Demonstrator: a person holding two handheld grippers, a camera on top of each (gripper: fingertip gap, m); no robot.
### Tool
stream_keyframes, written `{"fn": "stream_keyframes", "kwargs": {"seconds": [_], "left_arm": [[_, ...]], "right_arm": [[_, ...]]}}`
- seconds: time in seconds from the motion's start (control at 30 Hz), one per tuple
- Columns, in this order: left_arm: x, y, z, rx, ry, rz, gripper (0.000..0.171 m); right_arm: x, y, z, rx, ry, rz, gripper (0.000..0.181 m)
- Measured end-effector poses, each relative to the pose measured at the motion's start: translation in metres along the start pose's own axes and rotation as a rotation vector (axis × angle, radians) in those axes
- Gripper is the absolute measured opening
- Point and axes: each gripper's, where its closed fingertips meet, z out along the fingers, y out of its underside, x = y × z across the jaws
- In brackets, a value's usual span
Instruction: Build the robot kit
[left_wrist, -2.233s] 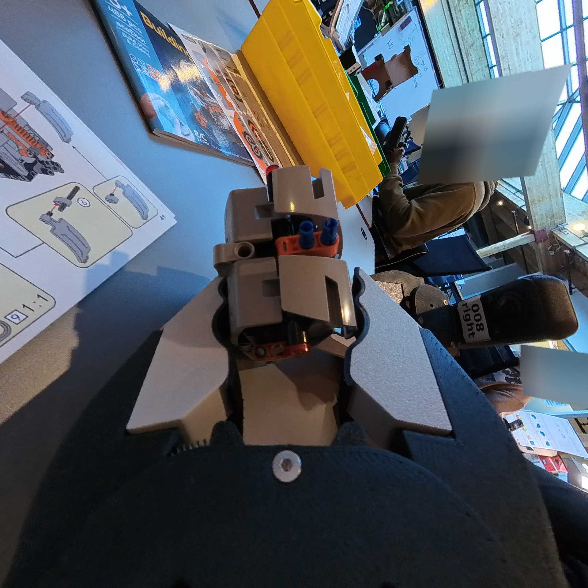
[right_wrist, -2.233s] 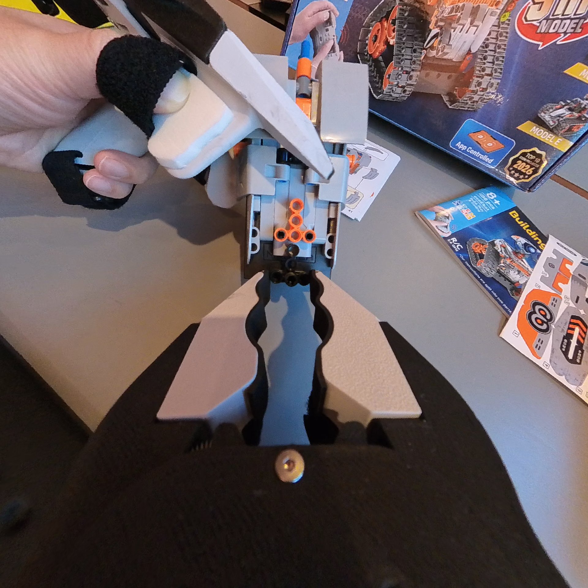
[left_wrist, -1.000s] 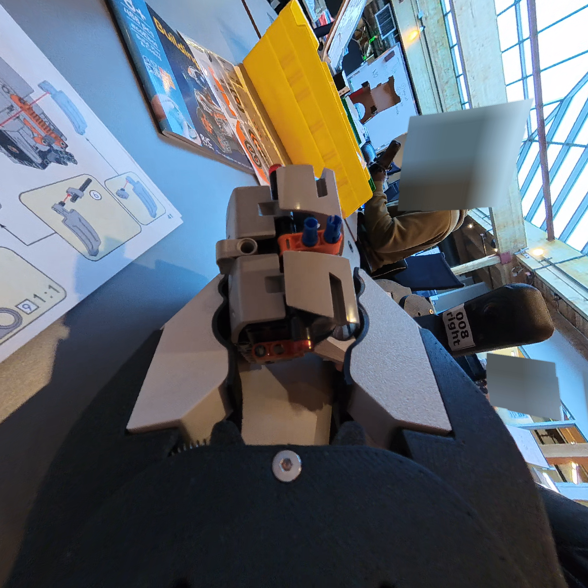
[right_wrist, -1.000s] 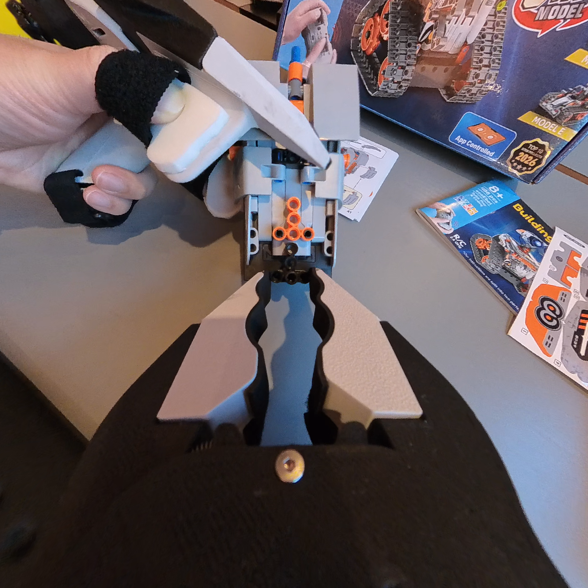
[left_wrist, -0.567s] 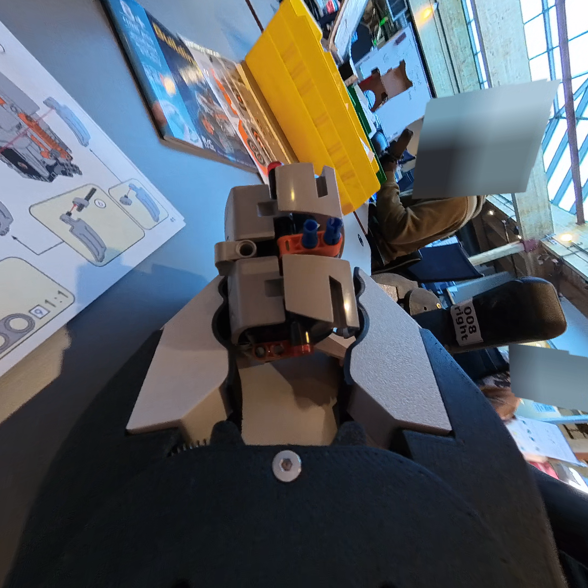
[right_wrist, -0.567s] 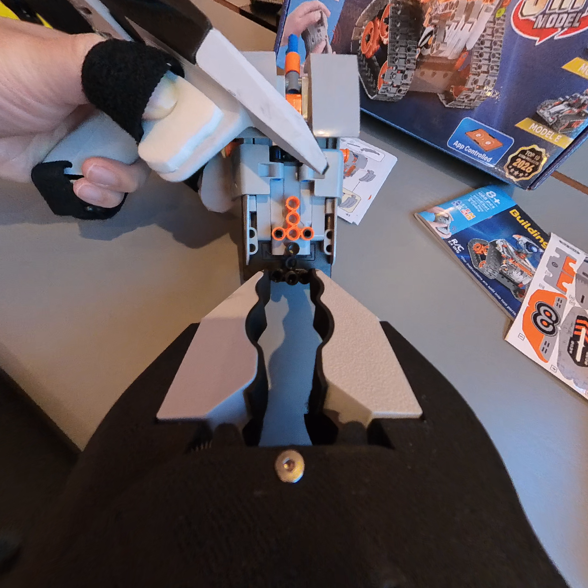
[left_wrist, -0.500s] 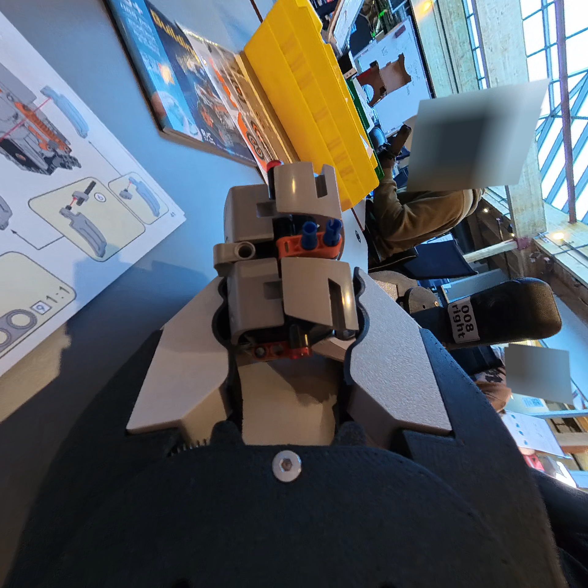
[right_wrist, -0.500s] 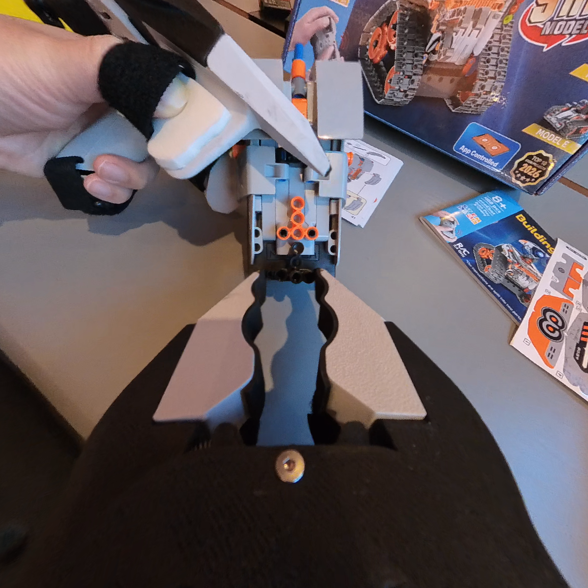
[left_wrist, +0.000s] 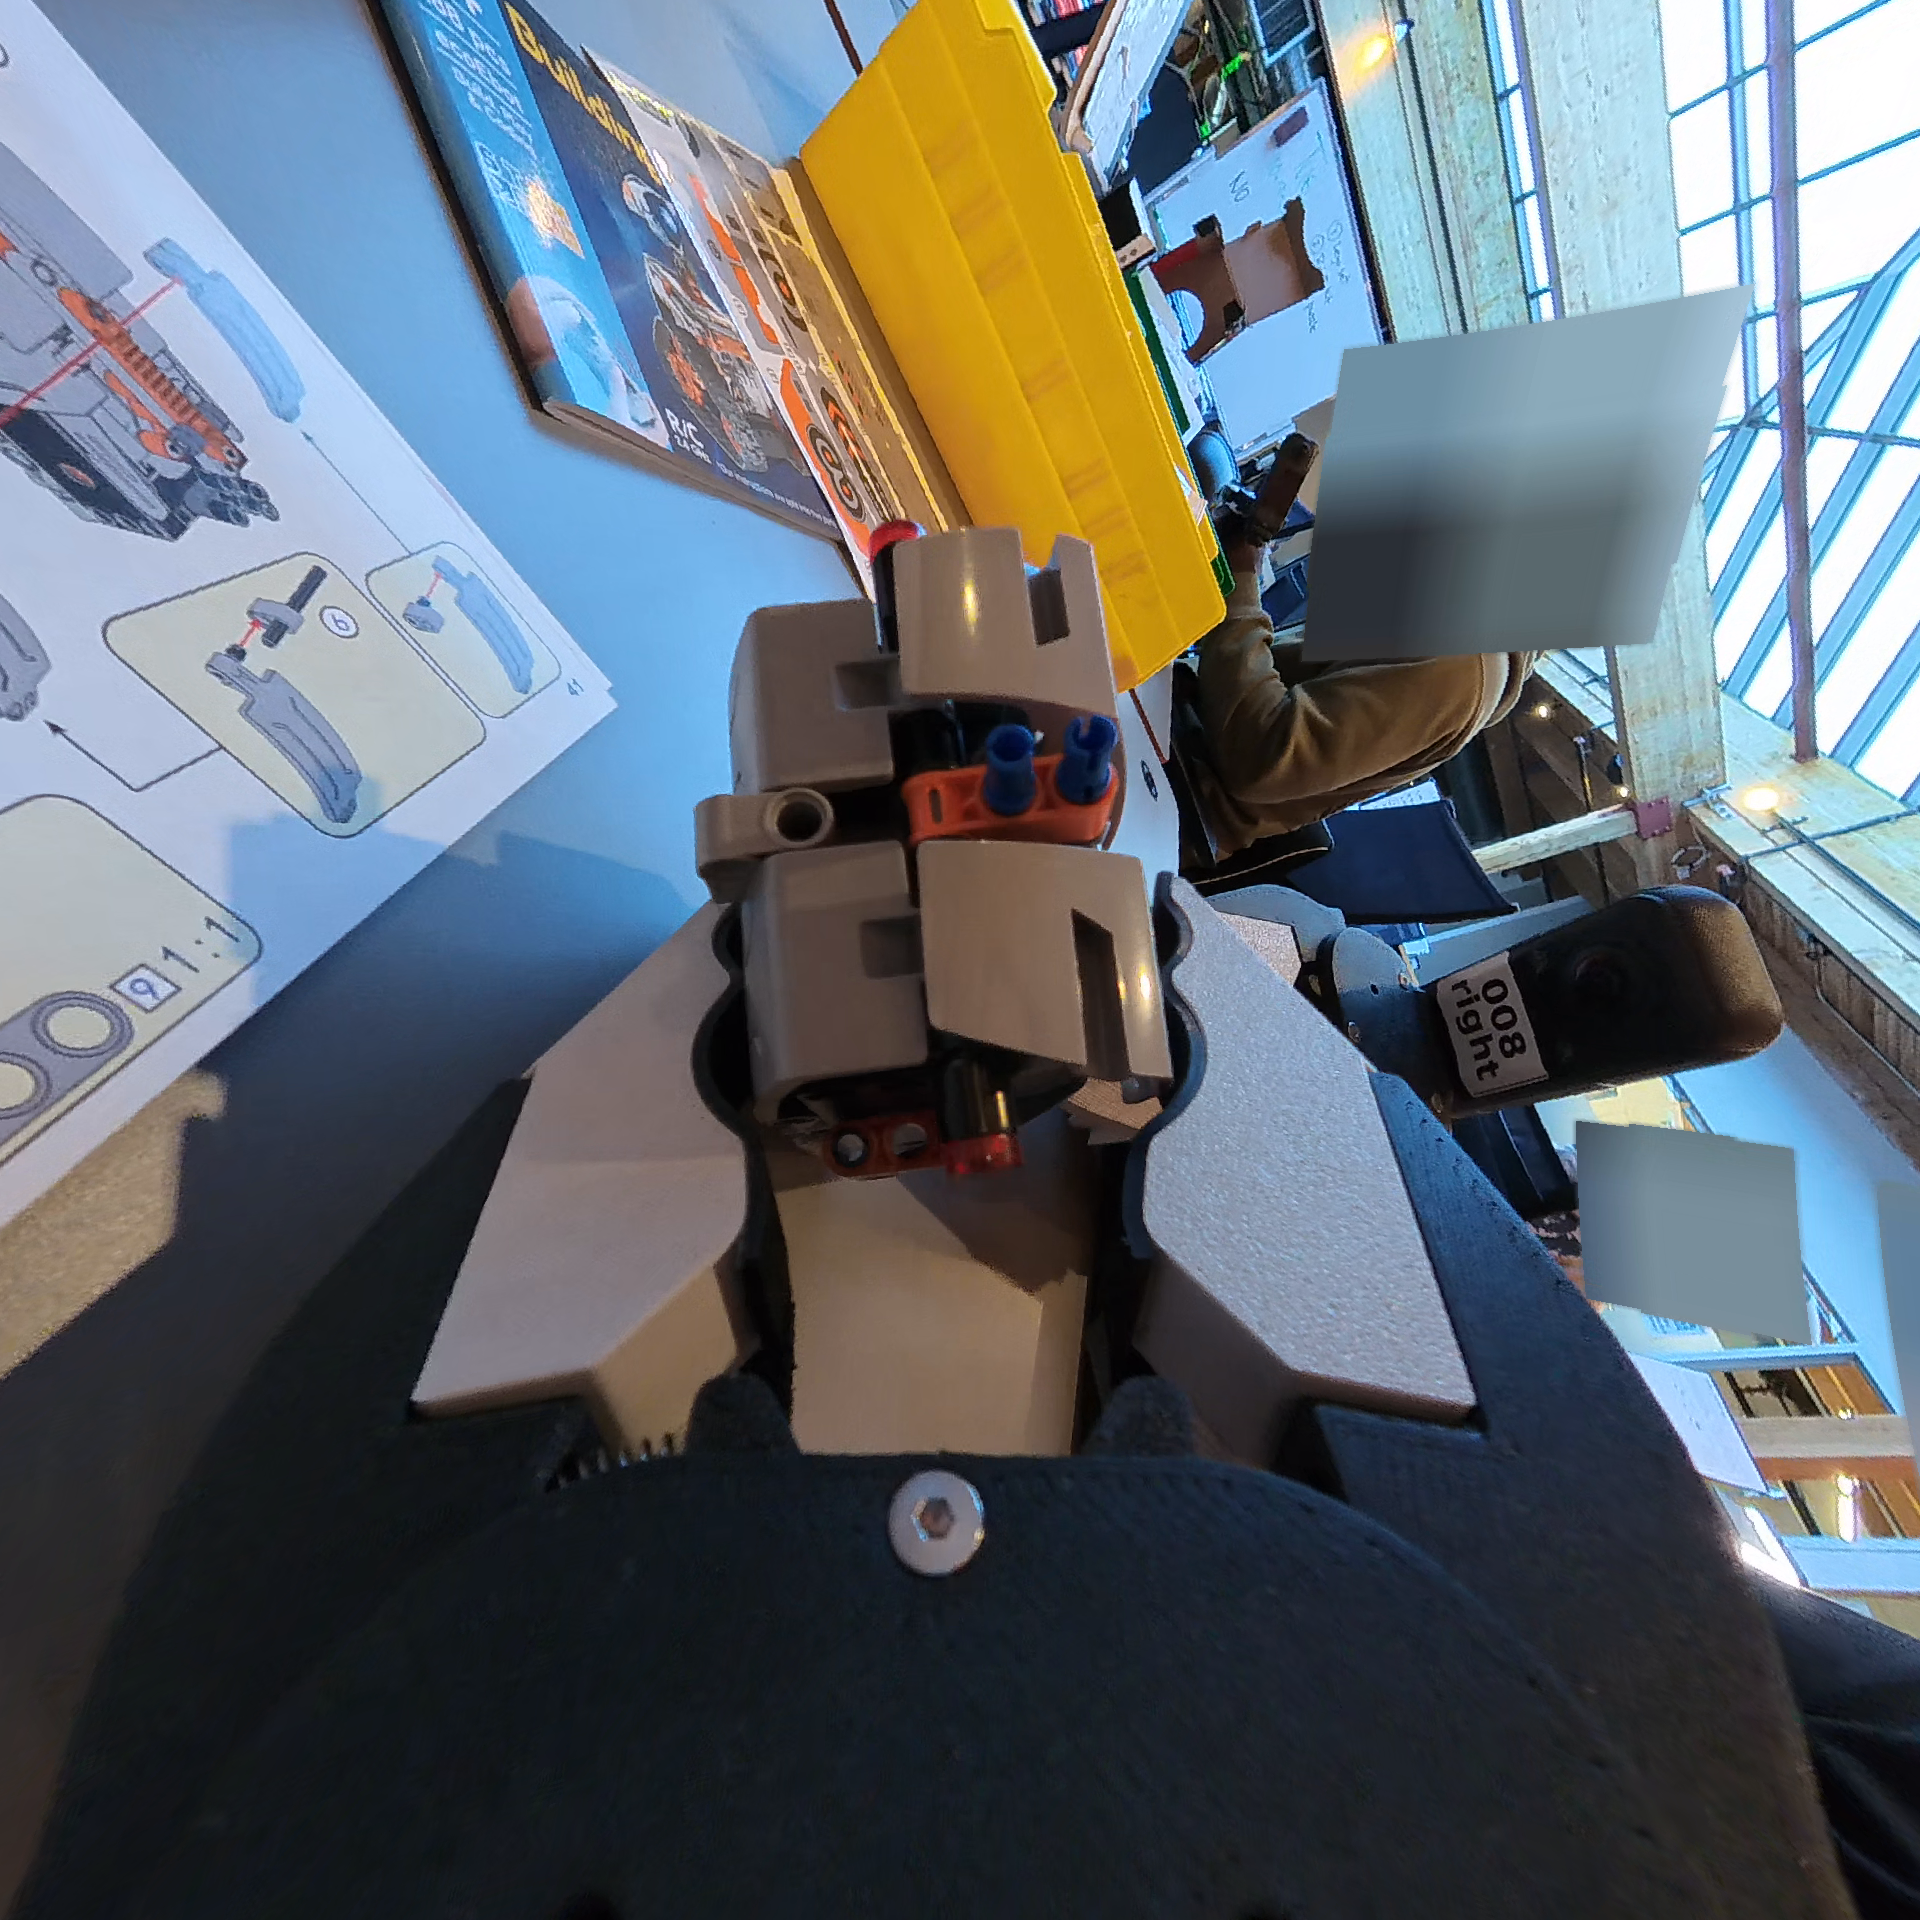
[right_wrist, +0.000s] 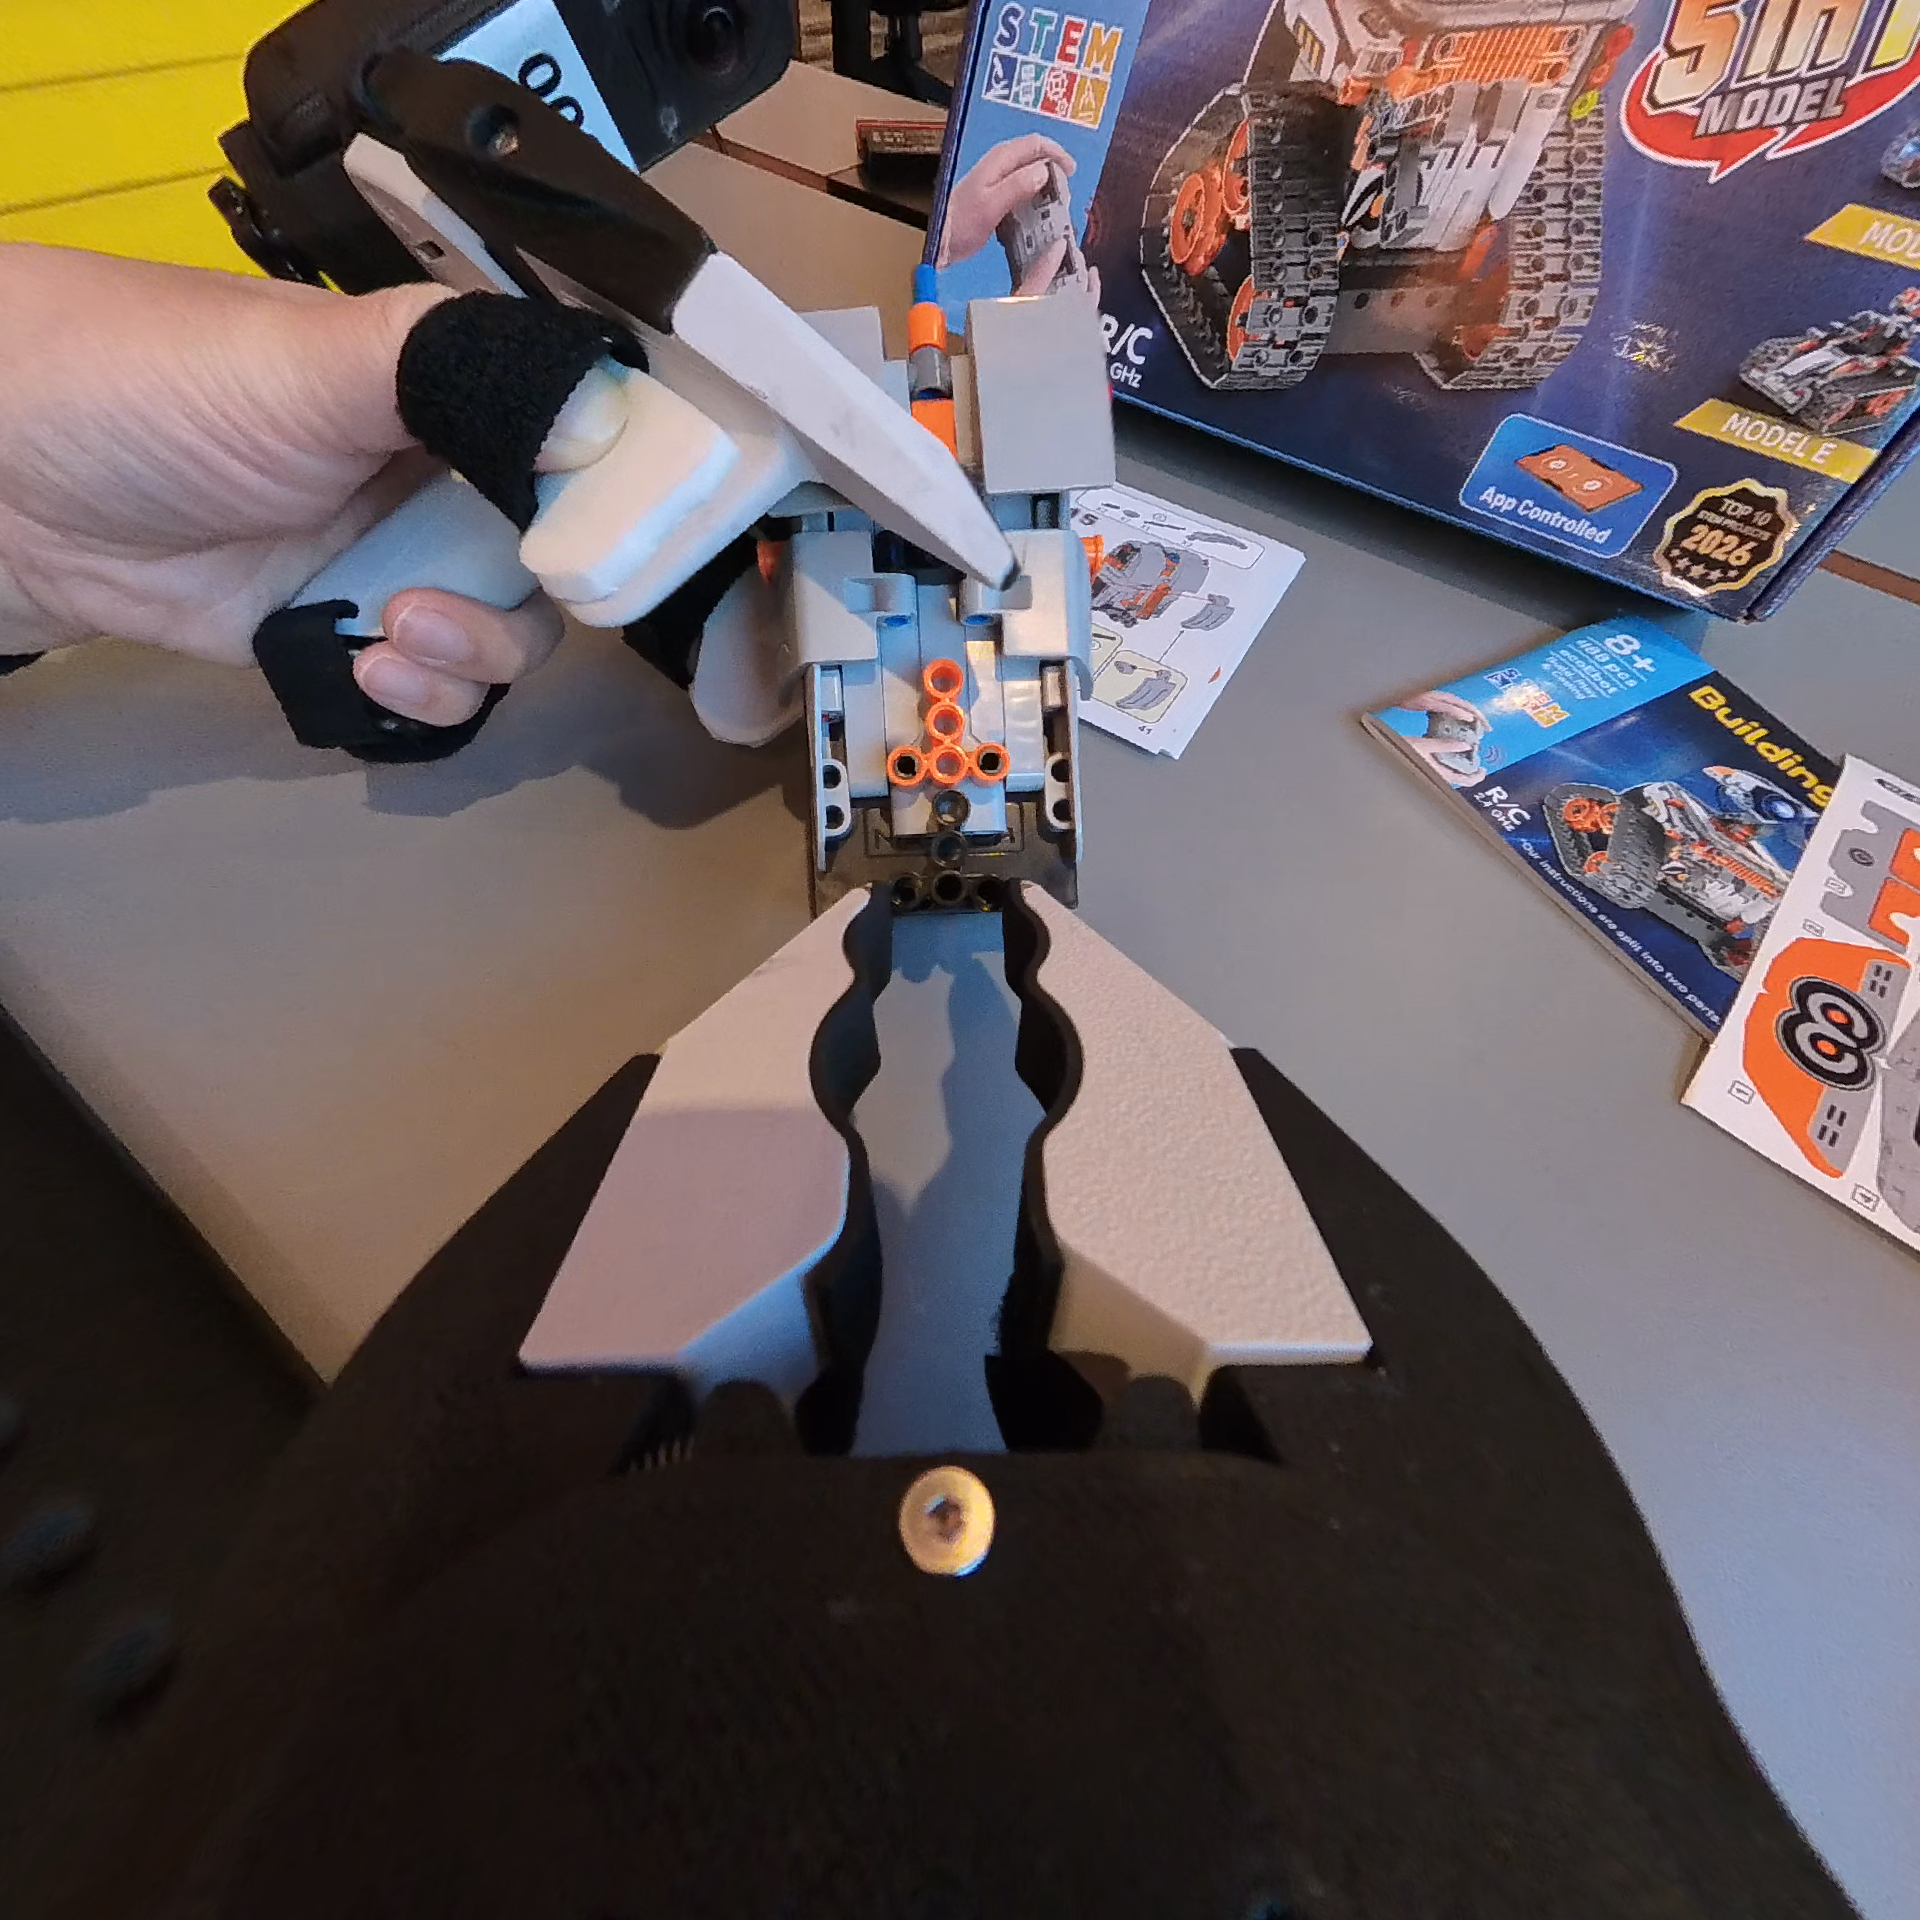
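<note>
The brick model (right_wrist: 940, 665) sits above the bench (right_wrist: 1299, 831). An instruction sheet (right_wrist: 1174, 634) lies just behind it on the right. Farther right lies a booklet (right_wrist: 1621, 810), and the box (right_wrist: 1507, 239) stands behind that.

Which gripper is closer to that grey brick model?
Left. The left gripper is clamped around the brick model, holding it above the table. The right gripper has its tips at the model's near end, jaws apart.

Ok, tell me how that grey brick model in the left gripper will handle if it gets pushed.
The grey brick model is probably rigid but could pop apart: it is many clipped pieces, with blue pins protruding. It looks light, being small plastic. The left gripper clamps only its lower end, so it may pivot.
</note>
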Motion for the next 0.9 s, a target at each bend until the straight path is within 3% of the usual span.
{"fn": "stream_keyframes", "kwargs": {"seconds": [0.47,0.63,0.9], "left_arm": [[-0.0006,0.0044,0.0028,-0.022,0.042,-0.056,0.074],[-0.0010,0.0054,0.0023,-0.037,0.044,-0.057,0.073],[-0.0020,0.0059,0.0017,-0.046,0.047,-0.071,0.074]], "right_arm": [[0.0021,0.0005,0.0020,-0.008,0.018,-0.005,0.022],[0.0028,-0.0003,-0.0003,-0.004,0.043,-0.014,0.032],[0.0003,0.0028,0.0038,-0.033,0.009,0.016,0.025]]}}
